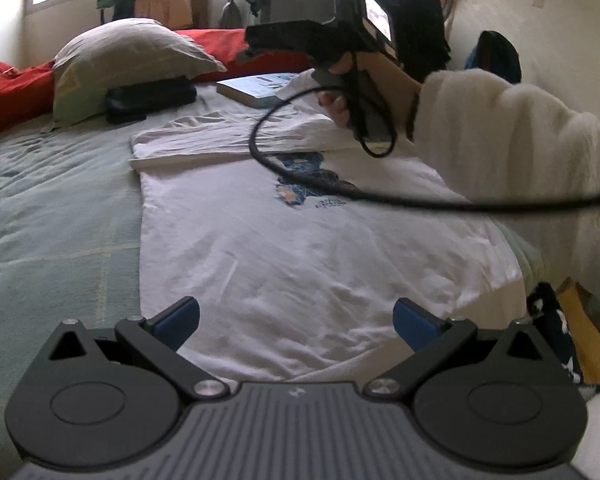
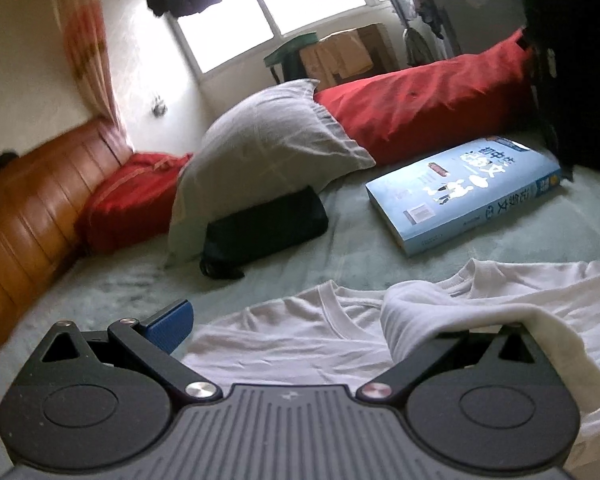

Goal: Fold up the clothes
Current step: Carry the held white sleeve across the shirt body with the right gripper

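Left wrist view: left tongs [image 1: 296, 322] spread wide with nothing between the blue pads, hovering above the lower hem end of the white T-shirt [image 1: 284, 248].
T-shirt: lies flat on the bed [image 1: 56, 208], hem toward the left tongs, collar end far off near the book [image 1: 256, 88]; its upper part is folded across in a band.
T-shirt edges: left side edge runs straight up the bedcover; the near right corner reaches the bed's right edge.
Open room: wide bare stretch of green bedcover left of the shirt; the right side is crowded by a white sleeve [image 1: 500, 132] and a black cable [image 1: 380, 196].
Right tongs: held in a hand [image 1: 340, 96] above the shirt's far end.
Right wrist view: right tongs [image 2: 300, 332] stand wide apart; the left pad [image 2: 172, 328] is bare, the right finger is covered by a fold of shirt cloth draped over it, and I cannot tell whether it pinches anything.
Collar: the neckline [image 2: 340, 300] lies just ahead of the tongs.
Beyond: grey pillow [image 2: 268, 148], black pouch [image 2: 264, 224], red bolster [image 2: 428, 100].
Writing: the blue book cover carries Chinese characters, too blurred to read surely; the shirt's blue print [image 1: 308, 180] has small illegible lettering.
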A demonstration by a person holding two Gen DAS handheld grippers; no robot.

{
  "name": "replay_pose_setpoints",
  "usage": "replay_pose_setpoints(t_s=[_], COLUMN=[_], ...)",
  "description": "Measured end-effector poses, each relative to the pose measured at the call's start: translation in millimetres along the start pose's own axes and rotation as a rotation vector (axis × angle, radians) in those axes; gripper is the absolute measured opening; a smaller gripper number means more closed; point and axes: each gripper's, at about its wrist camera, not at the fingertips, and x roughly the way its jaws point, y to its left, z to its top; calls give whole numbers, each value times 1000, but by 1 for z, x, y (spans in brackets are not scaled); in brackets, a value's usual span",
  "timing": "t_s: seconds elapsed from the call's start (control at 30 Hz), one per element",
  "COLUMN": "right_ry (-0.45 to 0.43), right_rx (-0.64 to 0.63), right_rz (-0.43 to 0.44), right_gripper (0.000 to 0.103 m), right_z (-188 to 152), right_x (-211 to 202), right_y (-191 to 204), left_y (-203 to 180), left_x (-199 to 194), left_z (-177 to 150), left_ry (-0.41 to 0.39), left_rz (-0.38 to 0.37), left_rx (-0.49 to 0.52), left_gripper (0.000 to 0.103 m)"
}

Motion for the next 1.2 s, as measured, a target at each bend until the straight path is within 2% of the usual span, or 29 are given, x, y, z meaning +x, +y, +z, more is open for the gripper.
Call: replay_pose_setpoints(t_s=[0.5, 0.8, 1.03, 1.2], right_ry=[80, 151, 175, 187], right_rx=[-167, -251, -257, -211], right_rz=[-56, -51, -111, -96], right_gripper=[103, 103, 103, 103], right_z=[4, -13, -30, -38], right_x=[9, 29, 42, 44], right_y=[23, 41, 41, 38], left_y=[-1, -1, -1, -1], left_x=[6, 9, 10, 11], left_z=[3, 2, 1, 1], left_ry=[6, 11, 14, 16], left_rz=[6, 10, 11, 11], left_rx=[6, 7, 6, 4], left_gripper=[102, 102, 102, 102])
